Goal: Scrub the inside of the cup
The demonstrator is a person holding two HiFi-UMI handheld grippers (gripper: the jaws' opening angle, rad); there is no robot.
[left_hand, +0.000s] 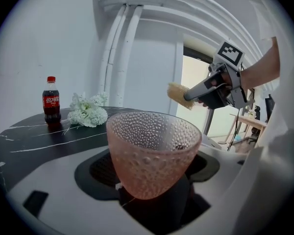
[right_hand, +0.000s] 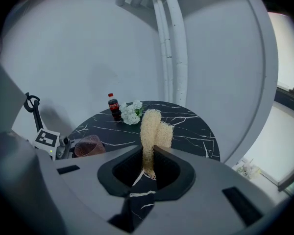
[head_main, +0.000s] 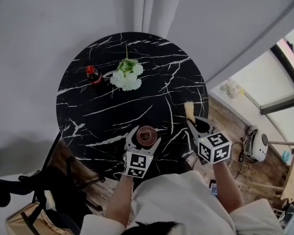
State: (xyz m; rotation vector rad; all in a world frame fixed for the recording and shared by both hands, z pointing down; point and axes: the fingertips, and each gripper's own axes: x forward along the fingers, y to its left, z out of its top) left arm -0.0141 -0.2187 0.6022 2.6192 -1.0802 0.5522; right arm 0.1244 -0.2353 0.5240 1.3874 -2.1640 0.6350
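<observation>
Head view: left gripper [head_main: 145,140] sits at the 6 o'clock edge of the round marble surface [head_main: 112,106], jaws clamped on a pink dimpled cup [left_hand: 154,151], upright. Right gripper [head_main: 194,125] at 4 o'clock, jaws pinching a tan loofah scrubber [right_hand: 150,131], clear of the cup, toward its 2 o'clock. Cola bottle [head_main: 93,76] at 10, white flowers [head_main: 127,75] near 12.

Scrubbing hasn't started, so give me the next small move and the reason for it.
Probably swing the right gripper left and down until the tip of the loofah enters the cup. The left gripper holds the cup upright with its mouth open, while the loofah, pinched in the right gripper's fingers, sits off to the cup's right, outside it.
</observation>
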